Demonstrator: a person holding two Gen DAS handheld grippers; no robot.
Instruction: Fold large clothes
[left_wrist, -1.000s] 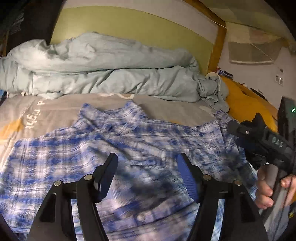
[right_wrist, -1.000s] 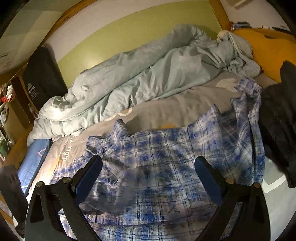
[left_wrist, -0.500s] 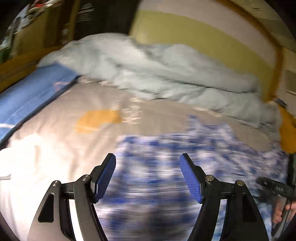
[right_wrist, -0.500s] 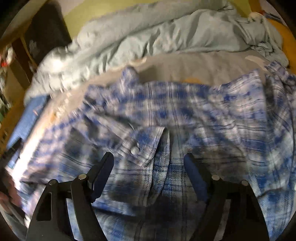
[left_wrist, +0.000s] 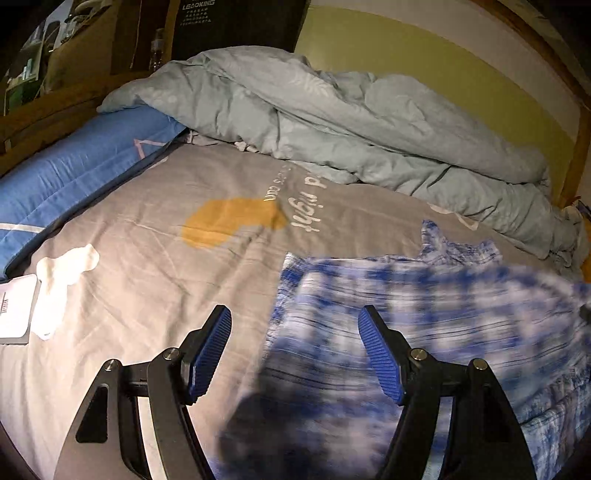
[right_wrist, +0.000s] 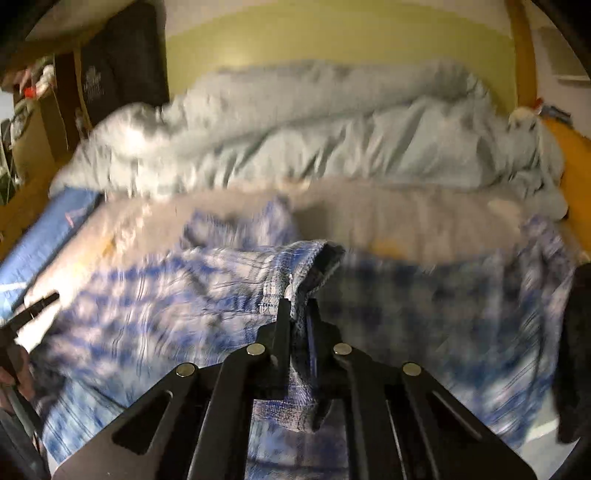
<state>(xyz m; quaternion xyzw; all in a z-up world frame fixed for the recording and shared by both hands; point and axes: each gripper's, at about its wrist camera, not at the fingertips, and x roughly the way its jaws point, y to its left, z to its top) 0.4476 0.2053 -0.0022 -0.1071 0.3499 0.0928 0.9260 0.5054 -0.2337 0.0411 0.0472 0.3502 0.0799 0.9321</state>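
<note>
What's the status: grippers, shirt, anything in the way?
Right gripper closing on a shirt fold. Left gripper open, nothing between its jaws, over the shirt's edge. Duvet bunched behind, clear of the shirt.

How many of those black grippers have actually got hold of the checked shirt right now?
1. The right gripper is closing on a fold of the blue checked shirt. The left gripper hangs open over the shirt's edge and the grey bedsheet, gripping nothing.

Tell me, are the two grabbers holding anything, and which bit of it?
The right gripper is closing on a bunched fold of the blue plaid shirt, pinched between its jaws. The left gripper is open above the shirt's edge, holding nothing.
</note>
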